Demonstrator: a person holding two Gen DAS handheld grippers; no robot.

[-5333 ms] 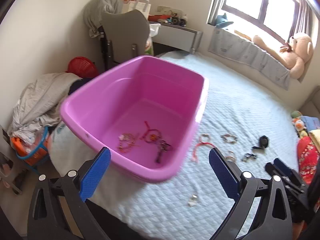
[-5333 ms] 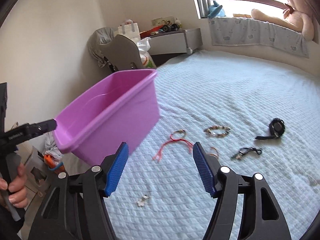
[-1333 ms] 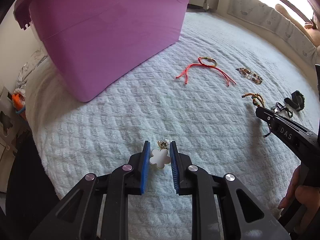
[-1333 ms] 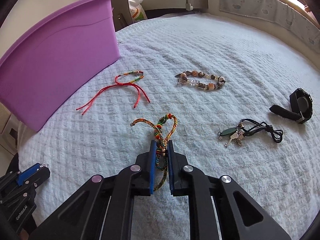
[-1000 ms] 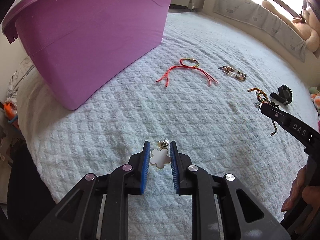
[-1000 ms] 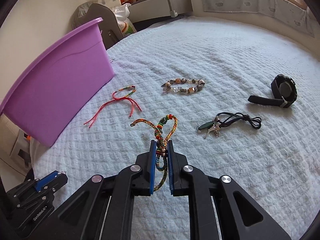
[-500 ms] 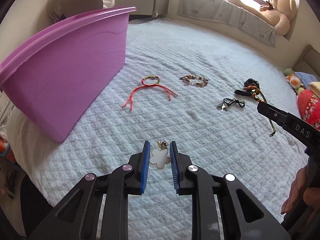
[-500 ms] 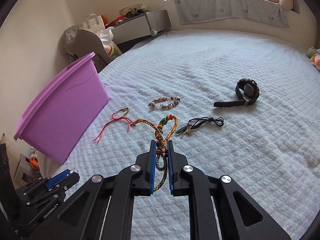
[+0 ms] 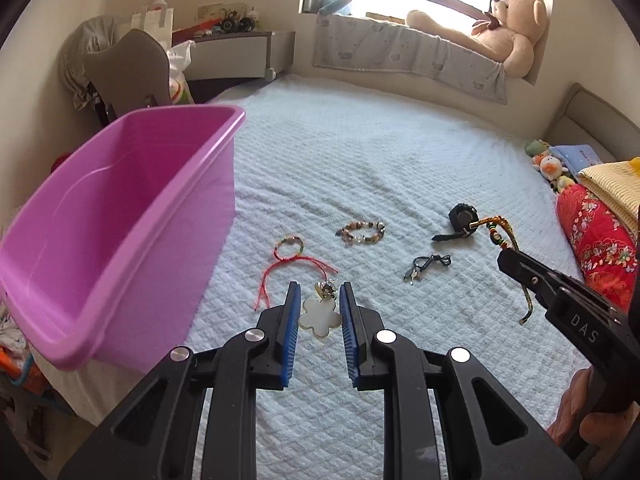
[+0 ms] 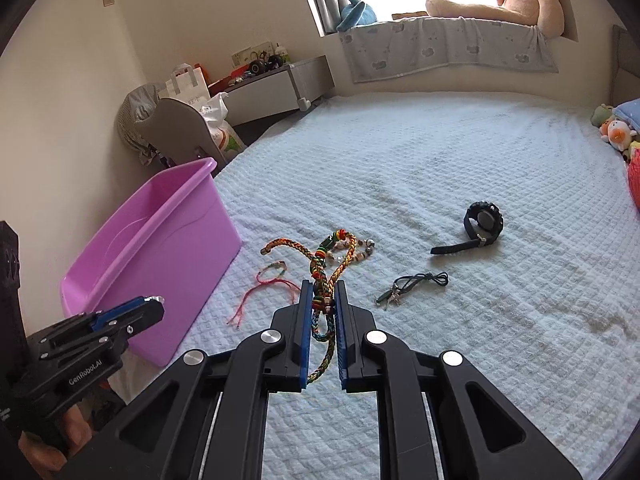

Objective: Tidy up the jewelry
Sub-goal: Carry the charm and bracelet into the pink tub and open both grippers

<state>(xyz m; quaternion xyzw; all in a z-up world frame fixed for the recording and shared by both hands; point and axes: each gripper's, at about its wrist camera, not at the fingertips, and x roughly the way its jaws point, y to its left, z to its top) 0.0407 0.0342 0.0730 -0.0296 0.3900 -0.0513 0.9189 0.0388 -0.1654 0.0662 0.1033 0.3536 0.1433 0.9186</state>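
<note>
Jewelry in both grippers, held clear above white quilted bedspread [image 9: 360, 168]. Left gripper [image 9: 319, 316]: blue pads narrow, clamped on white flower-shaped pendant [image 9: 320, 317], small metal charm at its far edge. Right gripper [image 10: 323, 312]: pads nearly together, pinching multicoloured braided bracelet [image 10: 320, 268], loops standing beyond fingertips, tail hanging between fingers. Same bracelet visible in left view, dangling from right gripper's tip at right edge, part of a hand below it. Just beyond left gripper, on bedspread: red cord bracelet [image 9: 292, 258], strands trailing toward camera. Right of that, black cord necklace [image 9: 426, 266] with small pendants. Slightly farther: beaded bracelet [image 9: 362, 232], partly hidden behind braided bracelet in right view. Farther right: black wristwatch [image 10: 480, 222], strap laid out flat. Purple plastic tub [image 9: 120, 216] at left bed edge, near red cord bracelet, open top toward camera; contents not discernible. Far end: grey chair [image 9: 128, 68], window ledge, large teddy bear [image 9: 500, 28].
</note>
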